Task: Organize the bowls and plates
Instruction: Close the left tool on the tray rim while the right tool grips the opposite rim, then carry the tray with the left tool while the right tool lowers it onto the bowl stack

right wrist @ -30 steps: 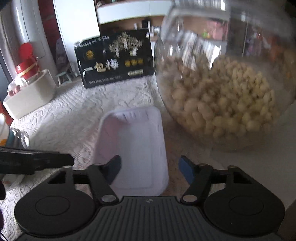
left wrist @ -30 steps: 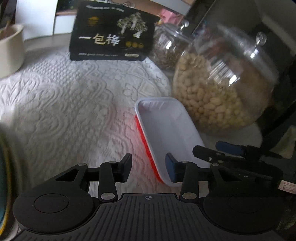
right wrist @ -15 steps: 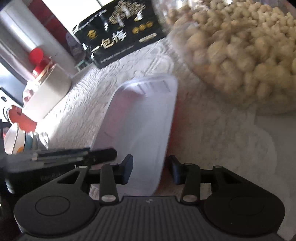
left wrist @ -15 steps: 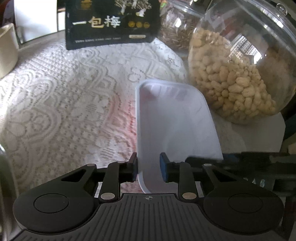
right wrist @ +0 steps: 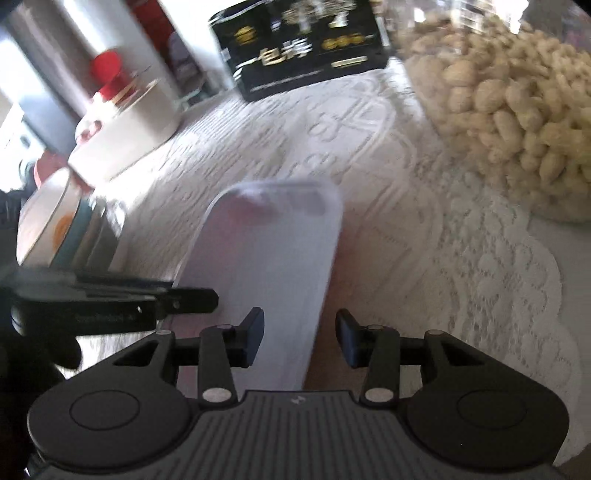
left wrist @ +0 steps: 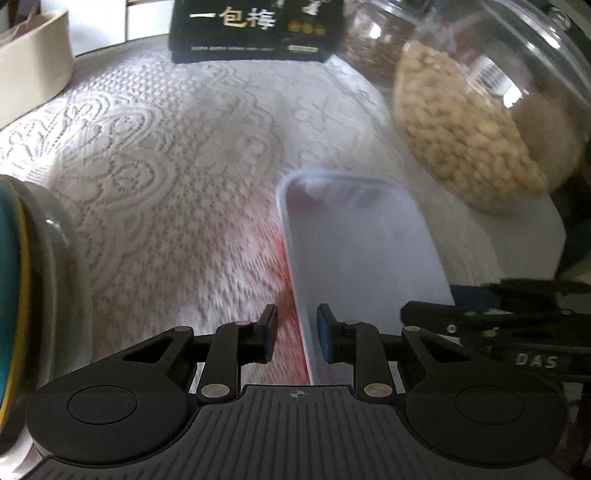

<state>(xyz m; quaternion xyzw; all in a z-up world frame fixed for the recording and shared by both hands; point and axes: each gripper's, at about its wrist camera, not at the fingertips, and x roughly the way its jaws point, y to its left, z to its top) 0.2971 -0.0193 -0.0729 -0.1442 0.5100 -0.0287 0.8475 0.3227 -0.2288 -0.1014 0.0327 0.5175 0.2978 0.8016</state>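
Note:
A rectangular tray (left wrist: 354, 251), white inside and red outside, is raised over the lace cloth. My left gripper (left wrist: 297, 334) straddles its left rim with a narrow gap each side; whether the pads touch is unclear. My right gripper (right wrist: 299, 336) straddles its right rim (right wrist: 317, 295) with the jaws wider than the rim. The tray (right wrist: 266, 266) fills the middle of the right wrist view. A stack of bowls (right wrist: 62, 229) stands at the left there, and its edge shows in the left wrist view (left wrist: 22, 280).
A big glass jar of peanuts (left wrist: 480, 122) stands close on the right, with a second jar (left wrist: 373, 48) behind it. A black box (left wrist: 255, 29) stands at the back. A cream dish (left wrist: 33, 70) sits back left, with a red and white object (right wrist: 107, 74) beyond it.
Both grippers and the tray have moved left toward the bowl stack, away from the peanut jar. The right jaws stand wider than half a second ago. The left jaws stay narrow around the rim.

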